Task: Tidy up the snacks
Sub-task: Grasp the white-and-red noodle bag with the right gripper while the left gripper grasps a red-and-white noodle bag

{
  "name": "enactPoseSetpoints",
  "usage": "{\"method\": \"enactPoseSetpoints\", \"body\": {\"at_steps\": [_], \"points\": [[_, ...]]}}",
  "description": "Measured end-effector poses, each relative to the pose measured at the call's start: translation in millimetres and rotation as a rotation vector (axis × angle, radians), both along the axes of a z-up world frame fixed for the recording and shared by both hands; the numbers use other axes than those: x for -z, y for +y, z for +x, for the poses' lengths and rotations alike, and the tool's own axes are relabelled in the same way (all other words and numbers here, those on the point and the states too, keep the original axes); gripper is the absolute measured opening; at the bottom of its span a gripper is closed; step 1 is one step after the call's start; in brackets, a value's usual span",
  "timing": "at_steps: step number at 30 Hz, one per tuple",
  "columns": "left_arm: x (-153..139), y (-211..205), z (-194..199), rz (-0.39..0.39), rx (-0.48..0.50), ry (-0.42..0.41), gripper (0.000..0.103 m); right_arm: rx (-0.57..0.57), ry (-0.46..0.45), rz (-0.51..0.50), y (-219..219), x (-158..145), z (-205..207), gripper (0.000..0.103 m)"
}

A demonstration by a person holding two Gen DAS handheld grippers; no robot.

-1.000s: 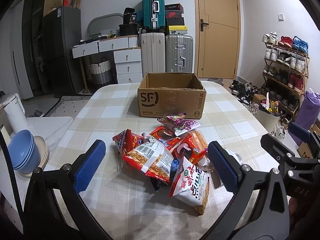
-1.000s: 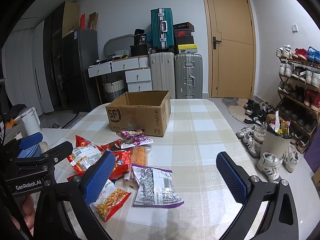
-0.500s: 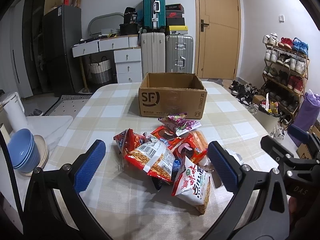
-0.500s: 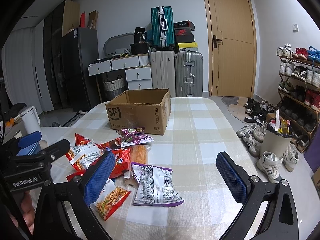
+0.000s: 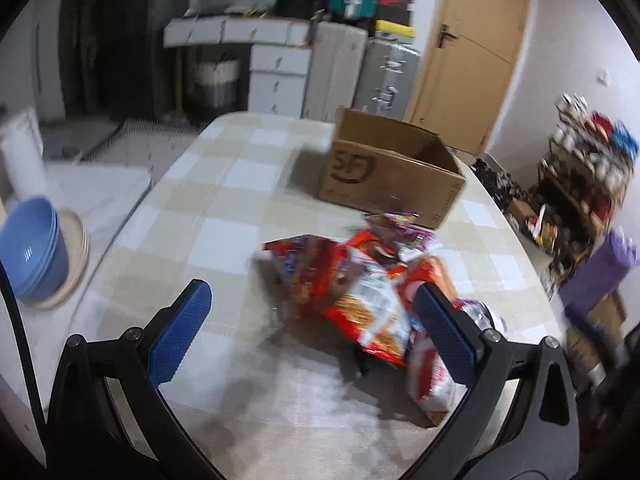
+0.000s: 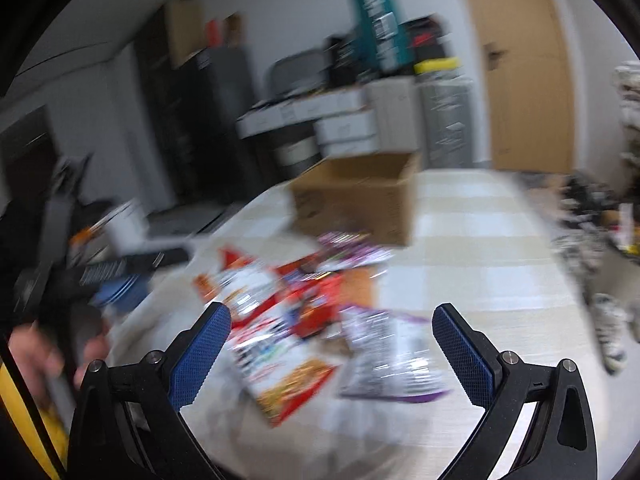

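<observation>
both grippers, left and right, have swung toward the snack bags, fingers open; light, crinkly, best pinched at an edge

Snack bags gleam, crinkled glossy foil and plastic film, one silvery-purple bag shining brightest. The box is plain matt brown cardboard. Checked cloth on the worktop, soft and matt. Left tool: matt black plastic frame, blue pads with a fine rough knurl, small metal pins. Right tool the same. Bowls look smooth, glazed blue. Door reads as satin wood.
</observation>
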State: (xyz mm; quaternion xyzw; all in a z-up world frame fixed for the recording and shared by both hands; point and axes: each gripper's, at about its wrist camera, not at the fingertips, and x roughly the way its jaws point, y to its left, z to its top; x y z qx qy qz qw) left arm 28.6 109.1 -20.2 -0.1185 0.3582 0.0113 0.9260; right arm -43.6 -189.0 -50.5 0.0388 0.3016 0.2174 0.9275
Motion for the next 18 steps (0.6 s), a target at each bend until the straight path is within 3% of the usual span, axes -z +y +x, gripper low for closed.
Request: {"method": "enactPoseSetpoints", "body": {"at_steps": [3,7,11,14,18], "points": [[13,25,12,-0.136,0.010,0.070,0.102,-0.138,0.050,-0.069,29,15,9,0.102],[33,39,23,-0.223,0.020,0.165,0.102,-0.247,0.087,-0.197,66,39,21,0.094],[41,34,27,-0.242,0.040,0.187,0.102,-0.287,0.102,-0.302,85,56,26,0.085],[42,25,29,-0.241,0.053,0.195,0.102,-0.281,0.126,-0.287,84,63,40,0.081],[42,15,31,-0.250,0.074,0.203,0.102,-0.306,0.170,-0.256,80,68,51,0.065]]}}
